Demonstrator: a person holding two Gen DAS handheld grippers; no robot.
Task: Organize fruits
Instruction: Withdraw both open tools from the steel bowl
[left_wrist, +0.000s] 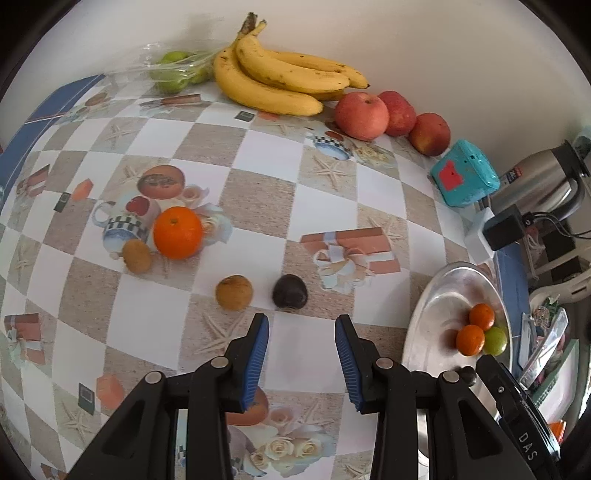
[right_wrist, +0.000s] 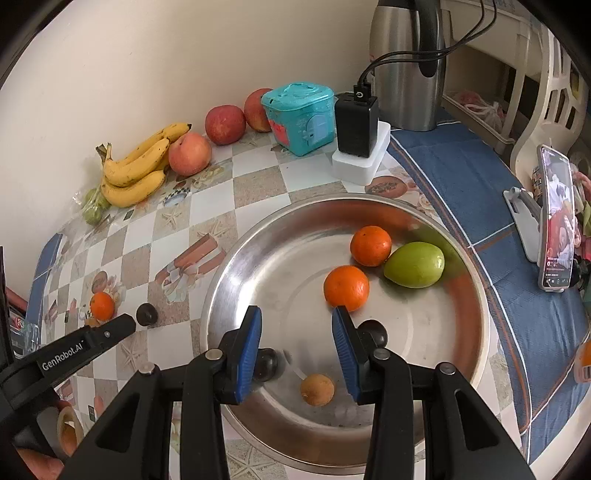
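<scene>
Pretty bright, soft daylight on both my cams, faint shadows only. Steel bowl (right_wrist: 461, 332) throws some glare, and fisheye warps the edges hard.

"GenRobot.AI" on left gripper (right_wrist: 127, 325); "DAS" on right gripper (left_wrist: 526, 445).

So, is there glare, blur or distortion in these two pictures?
Left wrist view: fisheye bends the checked tablecloth into curves; corners are black; fruit stays sharp. Right wrist view: the steel bowl mirrors the two oranges and the green fruit as soft colour smears, with no harsh glare.

Table (left_wrist: 266, 155) with fruit, steel bowl (right_wrist: 236, 258)
</scene>
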